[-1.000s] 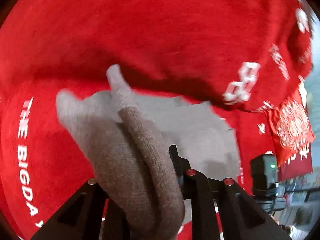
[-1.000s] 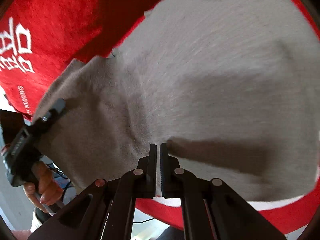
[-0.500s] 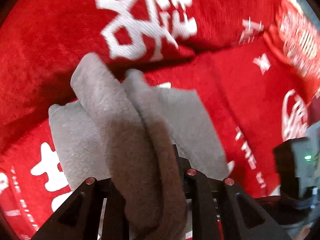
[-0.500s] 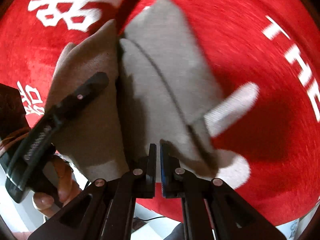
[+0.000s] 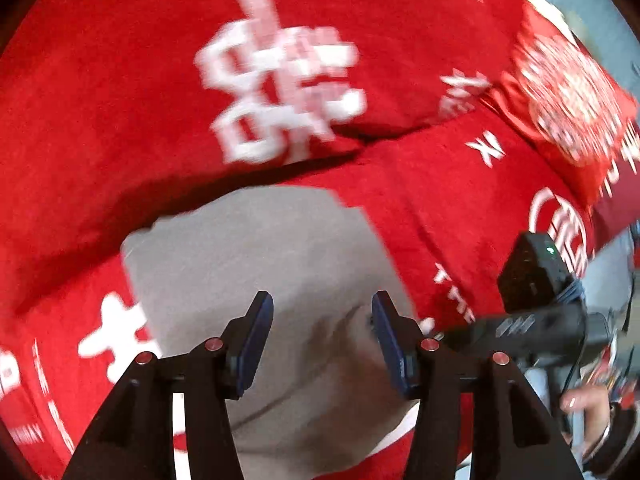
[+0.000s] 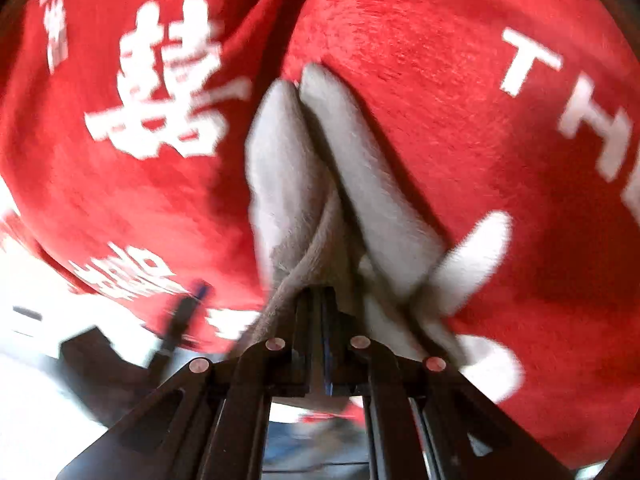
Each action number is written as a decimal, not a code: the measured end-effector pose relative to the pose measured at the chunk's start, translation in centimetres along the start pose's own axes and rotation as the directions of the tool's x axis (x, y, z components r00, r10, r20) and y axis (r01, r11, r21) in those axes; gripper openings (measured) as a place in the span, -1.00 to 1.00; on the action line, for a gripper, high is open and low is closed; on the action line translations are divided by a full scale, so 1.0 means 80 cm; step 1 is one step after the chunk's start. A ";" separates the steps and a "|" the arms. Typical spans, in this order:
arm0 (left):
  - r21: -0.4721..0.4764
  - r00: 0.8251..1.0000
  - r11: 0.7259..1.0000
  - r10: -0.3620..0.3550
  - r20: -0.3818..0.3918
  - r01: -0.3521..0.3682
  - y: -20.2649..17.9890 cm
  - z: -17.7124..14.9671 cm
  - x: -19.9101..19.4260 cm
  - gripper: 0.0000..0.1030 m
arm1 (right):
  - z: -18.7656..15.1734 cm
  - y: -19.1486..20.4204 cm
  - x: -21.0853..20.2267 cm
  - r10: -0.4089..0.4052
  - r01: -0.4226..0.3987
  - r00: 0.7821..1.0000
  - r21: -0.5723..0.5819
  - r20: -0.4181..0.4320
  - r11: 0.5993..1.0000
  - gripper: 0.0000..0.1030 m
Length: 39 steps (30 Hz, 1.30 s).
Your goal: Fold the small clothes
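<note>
A small grey knit garment point(image 5: 256, 264) lies folded on a red printed cloth point(image 5: 120, 80). My left gripper point(image 5: 322, 320) is open and empty just above the garment's near part. In the right wrist view the same grey garment point(image 6: 312, 184) rises in two folded layers from my right gripper point(image 6: 318, 304), which is shut on its near edge. The right gripper's body point(image 5: 532, 292) shows at the right of the left wrist view, beside the garment.
The red cloth point(image 6: 460, 100) with white lettering covers the whole surface and bunches into a raised fold at the back point(image 5: 280, 80). A person's hand point(image 5: 588, 412) holds the right gripper at the lower right. The left gripper's dark body point(image 6: 120, 356) is blurred at lower left.
My left gripper has opened and let go of the grey garment, which now lies flat below it. My right gripper stays shut on the garment, now seen edge-on.
</note>
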<state>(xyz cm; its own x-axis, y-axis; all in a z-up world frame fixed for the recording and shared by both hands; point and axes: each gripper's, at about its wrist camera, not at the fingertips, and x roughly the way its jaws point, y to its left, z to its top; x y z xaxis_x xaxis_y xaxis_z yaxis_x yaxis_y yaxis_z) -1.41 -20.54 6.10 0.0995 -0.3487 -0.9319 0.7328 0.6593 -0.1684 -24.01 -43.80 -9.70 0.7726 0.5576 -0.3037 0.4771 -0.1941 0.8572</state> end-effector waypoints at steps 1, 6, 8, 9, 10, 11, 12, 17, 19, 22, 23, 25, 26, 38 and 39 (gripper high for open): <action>-0.045 1.000 0.999 0.015 -0.003 -0.015 0.017 -0.002 -0.002 0.03 | 0.005 -0.004 0.000 0.041 -0.041 0.999 0.028 0.009 0.999 0.38; -0.228 0.997 0.971 0.063 -0.039 -0.070 0.093 -0.042 -0.008 0.03 | 0.021 -0.006 0.007 0.107 -0.108 0.994 0.033 0.018 0.994 0.90; -0.301 0.994 0.948 0.085 -0.063 -0.100 0.123 -0.060 -0.006 0.03 | 0.007 0.009 0.038 0.051 -0.051 0.999 0.003 -0.012 0.999 0.89; -0.316 0.993 0.943 0.090 -0.071 -0.108 0.129 -0.064 -0.002 0.03 | 0.003 0.012 0.048 0.022 -0.023 0.999 -0.020 -0.027 1.000 0.88; -0.342 0.991 0.931 0.098 -0.089 -0.123 0.140 -0.073 0.002 0.03 | 0.003 0.026 0.056 -0.008 0.005 0.999 -0.052 -0.042 0.999 0.84; -0.354 0.990 0.926 0.104 -0.098 -0.132 0.145 -0.077 0.007 0.03 | 0.004 0.039 0.063 -0.047 0.041 0.997 -0.093 -0.058 0.995 0.81; -0.364 0.988 0.920 0.111 -0.104 -0.142 0.149 -0.081 0.010 0.03 | 0.006 0.050 0.070 -0.092 0.083 0.993 -0.132 -0.069 0.988 0.65; -0.375 0.979 0.906 0.151 -0.139 -0.194 0.163 -0.095 0.032 0.03 | 0.009 0.092 0.110 -0.417 0.374 0.906 -0.327 -0.071 0.868 -0.62; -0.389 0.980 0.901 0.146 -0.137 -0.189 0.164 -0.096 0.034 0.03 | -0.005 0.110 0.104 -0.469 0.416 0.883 -0.433 -0.019 0.800 -0.66; -0.401 0.984 0.901 0.127 -0.123 -0.166 0.162 -0.095 0.028 0.03 | -0.018 0.132 0.083 -0.449 0.397 0.893 -0.516 0.026 0.759 -0.68; -0.396 0.987 0.906 0.115 -0.113 -0.151 0.159 -0.094 0.026 0.03 | -0.021 0.133 0.075 -0.447 0.397 0.894 -0.522 0.034 0.755 -0.68; -0.369 0.988 0.919 0.106 -0.111 -0.140 0.149 -0.092 0.026 0.03 | -0.020 0.123 0.063 -0.468 0.423 0.882 -0.510 0.045 0.749 -0.70; -0.356 0.988 0.924 0.107 -0.115 -0.141 0.145 -0.093 0.028 0.03 | -0.018 0.119 0.068 -0.495 0.452 0.868 -0.491 0.049 0.745 -0.70; -0.374 0.979 0.911 0.116 -0.167 -0.172 0.146 -0.121 0.027 0.52 | -0.026 0.128 0.049 -0.664 0.644 0.730 -0.491 0.163 0.587 -0.64; -0.381 0.980 0.910 0.106 -0.169 -0.164 0.146 -0.123 0.022 0.52 | -0.027 0.129 0.038 -0.654 0.630 0.741 -0.497 0.154 0.597 -0.64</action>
<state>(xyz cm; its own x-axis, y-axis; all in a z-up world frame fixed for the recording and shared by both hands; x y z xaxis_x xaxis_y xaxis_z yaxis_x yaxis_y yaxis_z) 0.71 -6.87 -0.64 0.0610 -0.1591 -0.9854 0.3936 0.9111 -0.1227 -17.63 -42.33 -0.84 0.3252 0.4157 -0.8494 0.5634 0.6362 0.5271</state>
